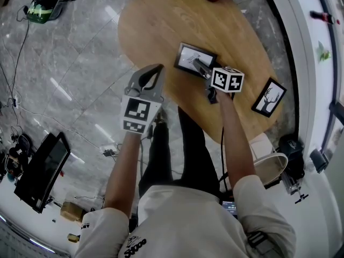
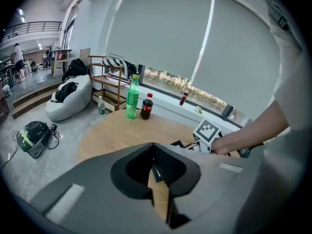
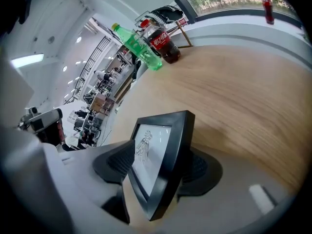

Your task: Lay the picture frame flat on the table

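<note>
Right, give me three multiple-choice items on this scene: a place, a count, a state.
1. The central picture frame sits: A between the jaws of the right gripper; B on the floor; C on a shelf.
2. Picture frames on the table: A one; B two; C four.
3. The left gripper is: A gripping a bottle; B gripping a frame; C shut, empty.
A: its pads flank the frame. B: a second frame is near the table's edge. C: its tips meet, nothing between.
</note>
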Tool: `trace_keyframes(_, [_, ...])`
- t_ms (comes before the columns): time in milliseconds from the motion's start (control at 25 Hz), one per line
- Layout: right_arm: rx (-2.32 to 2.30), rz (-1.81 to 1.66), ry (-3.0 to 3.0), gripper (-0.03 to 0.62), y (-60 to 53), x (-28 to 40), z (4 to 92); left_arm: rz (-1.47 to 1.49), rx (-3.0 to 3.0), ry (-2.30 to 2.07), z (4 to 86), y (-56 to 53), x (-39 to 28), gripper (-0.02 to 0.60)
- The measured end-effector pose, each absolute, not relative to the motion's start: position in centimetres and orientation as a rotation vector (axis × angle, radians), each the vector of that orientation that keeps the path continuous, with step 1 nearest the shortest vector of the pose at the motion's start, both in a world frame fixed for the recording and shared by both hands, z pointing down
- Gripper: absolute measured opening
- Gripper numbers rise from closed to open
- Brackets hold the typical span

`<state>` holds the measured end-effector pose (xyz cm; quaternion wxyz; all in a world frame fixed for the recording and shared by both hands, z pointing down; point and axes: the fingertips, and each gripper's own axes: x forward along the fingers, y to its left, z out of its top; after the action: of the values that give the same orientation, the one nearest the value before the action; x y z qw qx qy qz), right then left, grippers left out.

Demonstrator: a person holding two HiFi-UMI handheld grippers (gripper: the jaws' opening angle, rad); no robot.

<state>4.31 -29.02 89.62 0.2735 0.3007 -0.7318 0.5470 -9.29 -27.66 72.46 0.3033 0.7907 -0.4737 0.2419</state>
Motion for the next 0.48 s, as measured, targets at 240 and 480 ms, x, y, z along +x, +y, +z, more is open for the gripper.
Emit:
trace_keyframes(240, [0.798, 1.470, -1.964, 0.272, -28.9, 4.8, 89.6, 0.649, 2.098, -1.240, 72.7, -27.4, -8.7, 0.009])
trace_keyframes(480, [0.816, 1.473, -1.944, 0.272, -28.5, 6.2, 89.7, 0.648, 2.104, -1.240, 72.2, -27.4, -8.4, 0.009])
